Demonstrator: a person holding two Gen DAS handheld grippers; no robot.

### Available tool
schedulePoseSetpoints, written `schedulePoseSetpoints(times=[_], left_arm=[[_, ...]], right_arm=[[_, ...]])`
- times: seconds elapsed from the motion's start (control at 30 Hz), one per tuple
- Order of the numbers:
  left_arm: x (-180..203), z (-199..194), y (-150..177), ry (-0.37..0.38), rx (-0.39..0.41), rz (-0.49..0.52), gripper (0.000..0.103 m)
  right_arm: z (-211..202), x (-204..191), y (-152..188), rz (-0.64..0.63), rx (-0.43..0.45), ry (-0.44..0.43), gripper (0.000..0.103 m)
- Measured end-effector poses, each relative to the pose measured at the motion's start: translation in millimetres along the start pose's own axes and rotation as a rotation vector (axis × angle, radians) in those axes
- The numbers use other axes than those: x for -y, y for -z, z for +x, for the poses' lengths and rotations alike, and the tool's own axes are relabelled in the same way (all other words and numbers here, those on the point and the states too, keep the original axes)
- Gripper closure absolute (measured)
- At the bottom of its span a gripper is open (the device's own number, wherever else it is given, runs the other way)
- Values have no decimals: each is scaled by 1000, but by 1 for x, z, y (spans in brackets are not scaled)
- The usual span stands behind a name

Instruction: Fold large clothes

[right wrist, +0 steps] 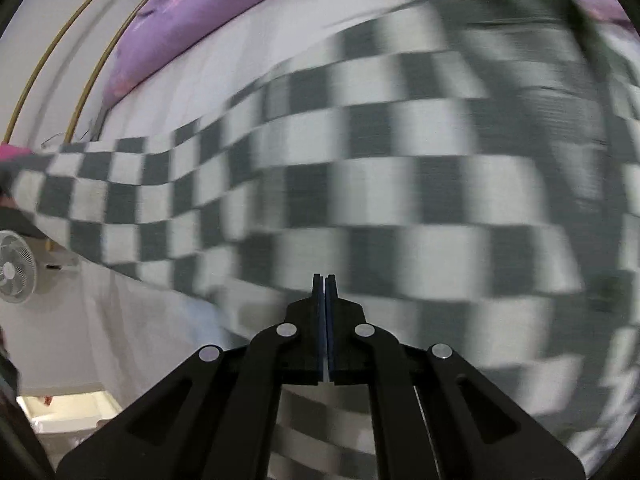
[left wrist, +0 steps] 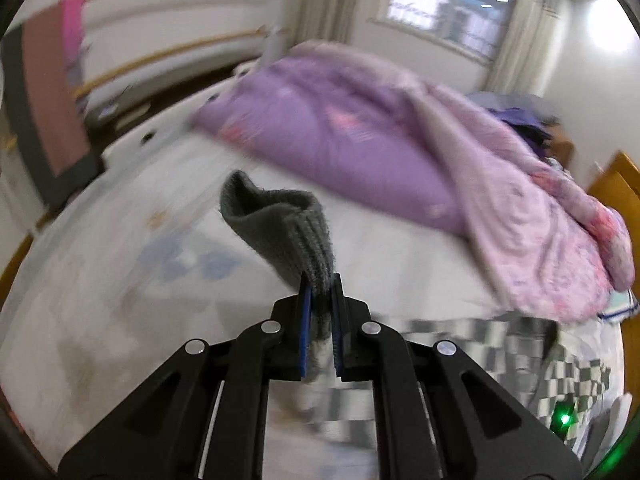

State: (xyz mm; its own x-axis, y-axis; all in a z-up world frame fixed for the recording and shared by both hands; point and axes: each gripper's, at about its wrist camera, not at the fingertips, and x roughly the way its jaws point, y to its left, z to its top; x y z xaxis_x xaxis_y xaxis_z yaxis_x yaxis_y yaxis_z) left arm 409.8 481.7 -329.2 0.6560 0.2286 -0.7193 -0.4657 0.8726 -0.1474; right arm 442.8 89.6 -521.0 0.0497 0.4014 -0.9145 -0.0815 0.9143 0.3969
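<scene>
left gripper [left wrist: 320,308]: clamped on grey ribbed knit cuff [left wrist: 280,224], raised for folding | right gripper [right wrist: 324,320]: jaws together, empty, above grey-white checkered knit garment [right wrist: 360,180]

Purple quilt [left wrist: 328,128] heaped on white bed [left wrist: 100,320], curtained window [left wrist: 448,4], white fan [right wrist: 16,268], wooden furniture [left wrist: 616,192]

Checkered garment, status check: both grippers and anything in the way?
Left gripper shut on grey ribbed cuff. Right gripper shut, nothing visibly held. Checkered garment spread on bed; purple quilt beyond.
</scene>
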Motion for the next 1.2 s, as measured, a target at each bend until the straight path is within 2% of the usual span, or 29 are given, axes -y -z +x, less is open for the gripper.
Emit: schedulePoseSetpoints(times=[0.1, 0.2, 0.37, 0.5, 0.53, 0.63, 0.73, 1.0, 1.1, 1.13, 1.17, 1.2], left_arm=[[100, -8, 13, 65, 12, 86, 94], [192, -3, 39, 117, -14, 158, 94], [335, 29, 98, 176, -93, 257, 94], [421, 59, 159, 184, -200, 361, 94], [433, 64, 171, 182, -217, 381, 94], [483, 78, 211, 202, -291, 424, 95], [512, 86, 241, 193, -320, 493, 95], [559, 104, 282, 259, -381, 556, 94], [570, 126, 300, 252, -472, 589, 83], [571, 132, 305, 260, -512, 593, 80], [569, 132, 305, 269, -526, 588, 72], [566, 131, 304, 284, -527, 576, 44]], right_arm=[[-45, 68, 6, 42, 42, 53, 102], [-92, 148, 11, 112, 87, 127, 102], [-160, 269, 25, 245, 148, 220, 102], [-208, 343, 33, 331, 194, 261, 98], [-214, 344, 38, 347, 201, 264, 98], [-241, 389, 43, 386, 233, 268, 98], [-254, 412, 47, 417, 245, 266, 98], [-266, 476, 38, 578, 297, 275, 97], [-261, 498, 29, 670, 306, 246, 80], [-259, 502, 26, 690, 309, 230, 72], [-256, 507, 23, 709, 305, 211, 61], [-254, 511, 19, 724, 308, 216, 56]])
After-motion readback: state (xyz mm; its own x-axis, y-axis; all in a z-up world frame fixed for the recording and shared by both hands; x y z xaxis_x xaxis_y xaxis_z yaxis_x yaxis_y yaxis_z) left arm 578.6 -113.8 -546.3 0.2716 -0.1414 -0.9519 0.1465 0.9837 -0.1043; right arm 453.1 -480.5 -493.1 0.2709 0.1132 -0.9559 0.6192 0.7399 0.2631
